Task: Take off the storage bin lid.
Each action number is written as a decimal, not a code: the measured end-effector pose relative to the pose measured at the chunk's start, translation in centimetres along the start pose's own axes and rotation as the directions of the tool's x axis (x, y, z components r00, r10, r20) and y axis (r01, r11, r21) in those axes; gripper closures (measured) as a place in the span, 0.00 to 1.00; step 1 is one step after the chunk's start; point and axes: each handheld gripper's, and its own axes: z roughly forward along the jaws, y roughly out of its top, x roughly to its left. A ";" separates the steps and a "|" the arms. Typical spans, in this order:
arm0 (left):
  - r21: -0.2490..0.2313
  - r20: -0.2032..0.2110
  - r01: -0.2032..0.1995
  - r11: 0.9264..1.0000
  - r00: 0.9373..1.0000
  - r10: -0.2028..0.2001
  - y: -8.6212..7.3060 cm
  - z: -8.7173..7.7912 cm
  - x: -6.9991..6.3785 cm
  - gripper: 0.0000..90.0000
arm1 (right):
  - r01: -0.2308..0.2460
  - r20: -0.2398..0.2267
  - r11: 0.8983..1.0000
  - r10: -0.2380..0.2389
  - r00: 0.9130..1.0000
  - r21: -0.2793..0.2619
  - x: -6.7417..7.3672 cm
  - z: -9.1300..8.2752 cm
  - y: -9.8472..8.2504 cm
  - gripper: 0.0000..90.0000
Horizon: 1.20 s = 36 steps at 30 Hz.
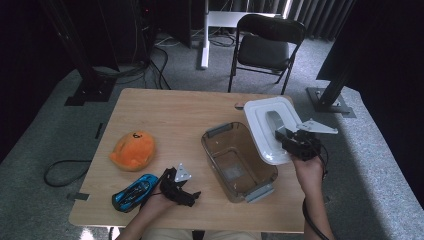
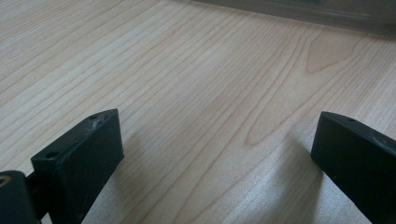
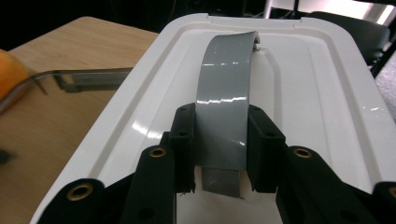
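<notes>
Overhead, right hand (image 1: 308, 167) beneath lid (image 1: 265, 125)

I see white lid (image 1: 267, 127), rounded rectangle with grey arched handle (image 3: 224, 98), clamped by that handle between right gripper (image 3: 220, 140) jaws, tilted, lifted off table. Clear brownish bin (image 1: 239, 161) sits open just left of and below that gripper, grey latches at both ends.

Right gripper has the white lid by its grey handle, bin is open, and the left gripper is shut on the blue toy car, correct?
Not quite: the left gripper is open over bare table, as the left gripper view shows. The right gripper does clamp the white lid by its grey handle; bin open.
</notes>
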 end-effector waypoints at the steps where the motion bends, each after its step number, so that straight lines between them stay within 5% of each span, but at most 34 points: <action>1: 0.000 -0.001 0.000 1.000 1.000 0.000 0.0 0.0 0.0 0.03 | -0.008 0.007 1.000 0.008 1.000 0.003 -0.3 0.1 -0.1 0.75; 19: 0.002 -0.001 -0.002 1.000 1.000 0.002 0.0 0.0 0.0 0.03 | -0.098 0.077 0.995 0.095 0.992 0.032 -4.3 2.6 -2.1 0.75; 36: 0.002 0.000 -0.001 1.000 1.000 0.001 0.0 0.0 0.0 0.03 | -0.143 0.086 0.982 0.132 0.987 0.127 -5.5 6.5 -5.6 0.75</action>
